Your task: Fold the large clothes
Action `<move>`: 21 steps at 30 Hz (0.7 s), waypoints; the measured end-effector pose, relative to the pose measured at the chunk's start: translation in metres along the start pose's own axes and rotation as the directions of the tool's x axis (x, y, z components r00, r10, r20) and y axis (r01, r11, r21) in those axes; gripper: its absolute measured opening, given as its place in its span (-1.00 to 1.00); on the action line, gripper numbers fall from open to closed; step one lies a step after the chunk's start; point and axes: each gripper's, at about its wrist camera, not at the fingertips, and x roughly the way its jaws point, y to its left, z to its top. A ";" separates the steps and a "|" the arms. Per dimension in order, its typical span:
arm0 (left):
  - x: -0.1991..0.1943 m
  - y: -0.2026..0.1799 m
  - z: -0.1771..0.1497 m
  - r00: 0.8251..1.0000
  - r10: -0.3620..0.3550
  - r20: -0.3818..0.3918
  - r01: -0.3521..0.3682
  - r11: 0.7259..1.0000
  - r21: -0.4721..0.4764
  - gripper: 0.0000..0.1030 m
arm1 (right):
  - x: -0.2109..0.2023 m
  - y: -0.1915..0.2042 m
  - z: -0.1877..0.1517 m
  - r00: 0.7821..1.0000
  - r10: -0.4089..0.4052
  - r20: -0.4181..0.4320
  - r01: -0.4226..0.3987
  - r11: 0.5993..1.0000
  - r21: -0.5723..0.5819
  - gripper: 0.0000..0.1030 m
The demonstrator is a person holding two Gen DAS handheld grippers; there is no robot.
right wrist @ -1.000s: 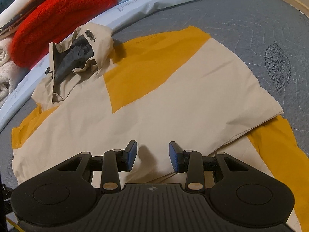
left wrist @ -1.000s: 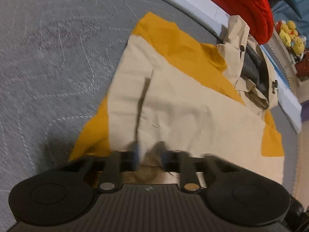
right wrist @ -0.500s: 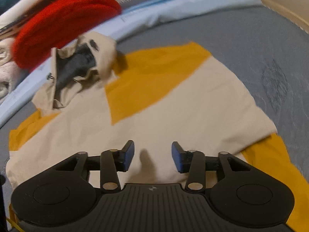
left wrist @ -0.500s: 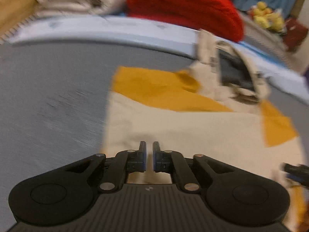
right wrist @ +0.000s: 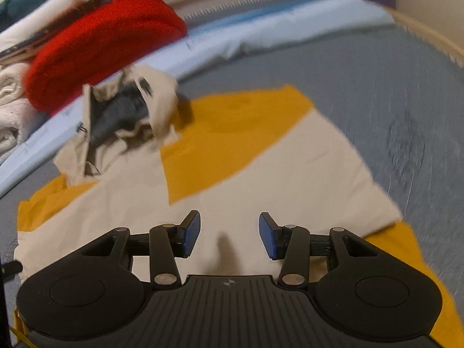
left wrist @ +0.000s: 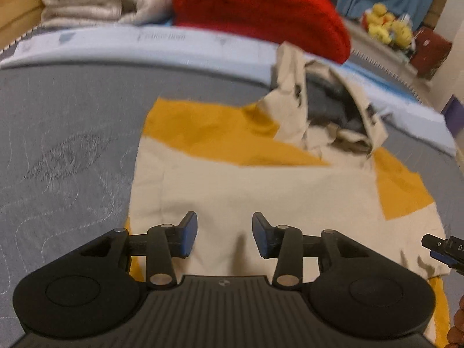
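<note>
Two claws under my control hover over the beige-and-yellow jacket (left wrist: 261, 179), which lies flat on the grey bed (left wrist: 66, 133). My left claw (left wrist: 224, 233) has just been opening, nothing between its pads; my right claw (right wrist: 229, 233) stands parted, empty.

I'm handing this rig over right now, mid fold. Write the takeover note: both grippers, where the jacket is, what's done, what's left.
Left gripper: jaws have just been opening, nothing between them, above the jacket's near part.
Right gripper: open, empty, also over the jacket.
Jacket: beige and yellow, lying on the grey mattress, sides folded in, hood crumpled at the far end near the red knit.
Done: side folds, by the look of it.
Left: probably tuck the hood and fold it lengthwise.
</note>
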 end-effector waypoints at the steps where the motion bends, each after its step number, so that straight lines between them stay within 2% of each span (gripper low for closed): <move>1: -0.003 -0.002 0.000 1.000 -0.006 0.015 0.006 1.000 -0.002 -0.04 | -0.005 0.001 0.001 1.000 0.004 0.024 -0.004 1.000 -0.017 -0.09; 5: -0.013 -0.017 0.001 0.996 -0.021 0.083 0.019 0.999 0.026 0.13 | -0.027 0.001 0.005 0.993 0.048 0.112 -0.040 0.997 -0.071 -0.09; 9: -0.027 -0.030 -0.003 0.987 -0.045 0.154 0.037 0.998 0.052 0.39 | -0.050 0.000 0.009 0.976 0.102 0.194 -0.078 0.988 -0.131 -0.09; 12: -0.034 -0.040 -0.007 0.977 -0.054 0.205 0.038 0.996 0.080 0.54 | -0.064 -0.003 0.008 0.964 0.135 0.231 -0.097 0.981 -0.170 0.00; 14: -0.038 -0.044 -0.010 0.970 -0.061 0.236 0.038 0.994 0.099 0.59 | -0.071 -0.009 0.007 0.956 0.153 0.249 -0.111 0.978 -0.174 0.11; 21: -0.049 -0.061 -0.020 0.936 -0.064 0.345 0.004 0.985 0.172 0.65 | -0.087 -0.032 0.006 0.943 0.142 0.300 -0.085 0.977 -0.195 0.11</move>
